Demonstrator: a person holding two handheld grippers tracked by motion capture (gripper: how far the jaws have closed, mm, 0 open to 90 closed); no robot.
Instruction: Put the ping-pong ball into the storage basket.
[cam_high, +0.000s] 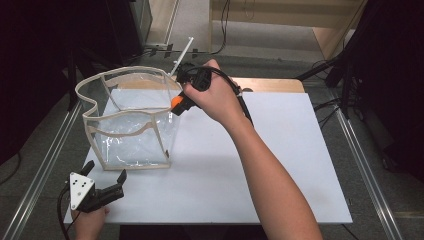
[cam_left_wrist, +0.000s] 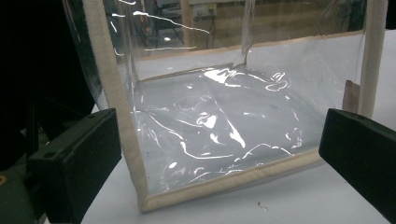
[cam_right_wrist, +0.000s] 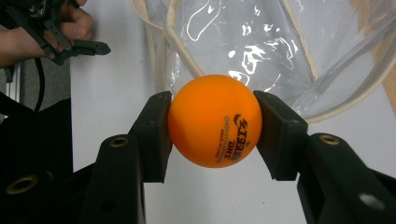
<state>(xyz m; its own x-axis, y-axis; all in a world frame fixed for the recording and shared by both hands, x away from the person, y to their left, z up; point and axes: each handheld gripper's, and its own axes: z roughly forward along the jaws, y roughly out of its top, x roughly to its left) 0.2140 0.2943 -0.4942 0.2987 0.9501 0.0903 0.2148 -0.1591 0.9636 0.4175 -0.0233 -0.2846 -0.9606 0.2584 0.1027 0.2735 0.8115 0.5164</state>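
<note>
Ball (cam_right_wrist: 214, 120) light, hard, slick: my right tool (cam_right_wrist: 214, 122) clamped across its middle, gently. Left tool (cam_high: 106, 179) apart near floppy clear bag (cam_high: 131, 120).

One orange ball (cam_right_wrist: 214, 120), printed with dark lettering. One clear plastic bag (cam_high: 131, 120) with cream fabric edging, standing open near the back left corner of the one white tabletop (cam_high: 280, 165). Two grippers: the left gripper (cam_high: 106, 178) at the front left corner, the right gripper (cam_right_wrist: 212, 128) by the bag's rim; two hands, one on each.
</note>
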